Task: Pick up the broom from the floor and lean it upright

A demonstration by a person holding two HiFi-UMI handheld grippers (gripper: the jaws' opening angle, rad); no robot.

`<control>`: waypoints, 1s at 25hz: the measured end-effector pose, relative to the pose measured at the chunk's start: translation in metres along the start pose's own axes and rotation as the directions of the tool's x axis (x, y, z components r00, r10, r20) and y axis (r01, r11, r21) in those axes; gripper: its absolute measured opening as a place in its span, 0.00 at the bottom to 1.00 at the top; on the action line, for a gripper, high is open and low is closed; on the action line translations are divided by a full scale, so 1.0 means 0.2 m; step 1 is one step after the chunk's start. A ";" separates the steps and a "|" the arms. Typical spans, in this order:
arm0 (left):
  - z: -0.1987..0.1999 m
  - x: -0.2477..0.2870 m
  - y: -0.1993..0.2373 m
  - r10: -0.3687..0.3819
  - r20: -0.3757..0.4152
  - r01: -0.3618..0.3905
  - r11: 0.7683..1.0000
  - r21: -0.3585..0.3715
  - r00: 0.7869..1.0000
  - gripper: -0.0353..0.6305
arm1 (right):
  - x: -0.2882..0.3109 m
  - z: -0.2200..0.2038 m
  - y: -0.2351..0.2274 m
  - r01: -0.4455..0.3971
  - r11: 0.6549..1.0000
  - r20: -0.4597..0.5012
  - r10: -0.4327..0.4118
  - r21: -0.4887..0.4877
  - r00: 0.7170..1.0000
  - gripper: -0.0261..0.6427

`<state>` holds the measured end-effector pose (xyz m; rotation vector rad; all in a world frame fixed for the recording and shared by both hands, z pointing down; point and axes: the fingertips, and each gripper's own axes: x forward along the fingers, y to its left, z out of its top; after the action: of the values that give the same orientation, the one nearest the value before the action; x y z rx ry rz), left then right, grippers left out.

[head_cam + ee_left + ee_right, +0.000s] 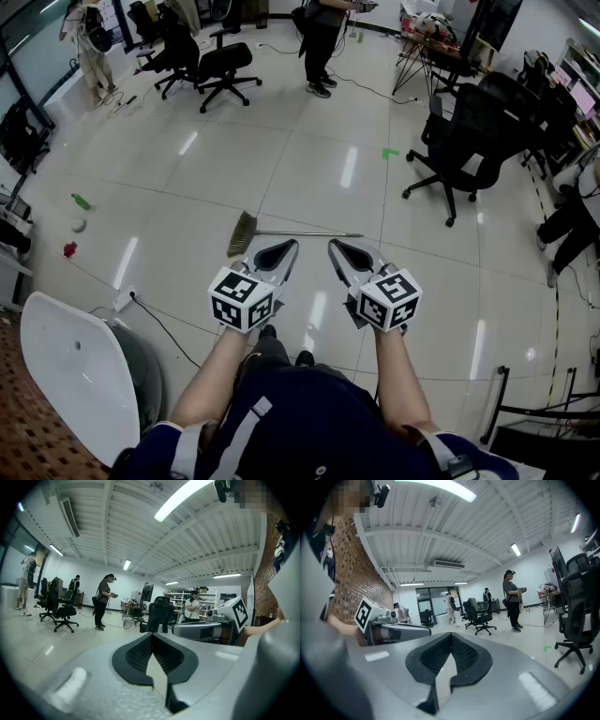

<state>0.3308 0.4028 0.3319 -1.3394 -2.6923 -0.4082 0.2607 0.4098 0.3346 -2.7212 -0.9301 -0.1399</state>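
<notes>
The person is wearing a navy top (314,412) with grey straps (246,427). The left gripper (286,247) and right gripper (336,246) are showing grey shells.

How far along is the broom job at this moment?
Done: nothing yet. The broom lies flat on the floor, just ahead of both grippers. In hand: nothing. The left gripper and the right gripper are shut and empty, held side by side, not touching the broom. Left: reach down, grip the broom, lift it and lean it upright.
</notes>
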 end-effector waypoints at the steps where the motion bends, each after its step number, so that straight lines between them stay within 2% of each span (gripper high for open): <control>1: 0.00 0.02 0.02 -0.004 -0.006 0.004 1.000 0.001 1.000 0.05 | 0.02 0.00 -0.03 0.006 1.000 0.001 -0.006 0.002 1.000 0.04; 8: 0.00 0.18 0.21 -0.037 -0.026 0.037 0.999 -0.007 0.999 0.05 | 0.18 -0.01 -0.20 0.047 0.999 -0.025 -0.047 0.018 0.999 0.04; 14: -0.04 0.44 0.50 -0.112 -0.060 0.111 0.994 -0.023 0.992 0.05 | 0.45 -0.05 -0.40 0.099 0.995 -0.095 -0.096 0.029 0.991 0.04; 20: 0.01 0.73 0.77 -0.222 -0.088 0.221 0.975 -0.017 0.971 0.05 | 0.72 -0.02 -0.64 0.193 0.980 -0.132 -0.187 0.037 0.974 0.04; 25: 0.02 0.96 0.87 -0.311 -0.146 0.311 0.950 -0.026 0.939 0.05 | 0.77 0.03 -0.83 0.303 0.951 -0.135 -0.293 0.064 0.947 0.04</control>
<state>0.3538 0.6515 0.4022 -0.8414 -2.7776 -0.5171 0.2806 0.6291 0.3914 -2.4474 -1.2745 -0.3161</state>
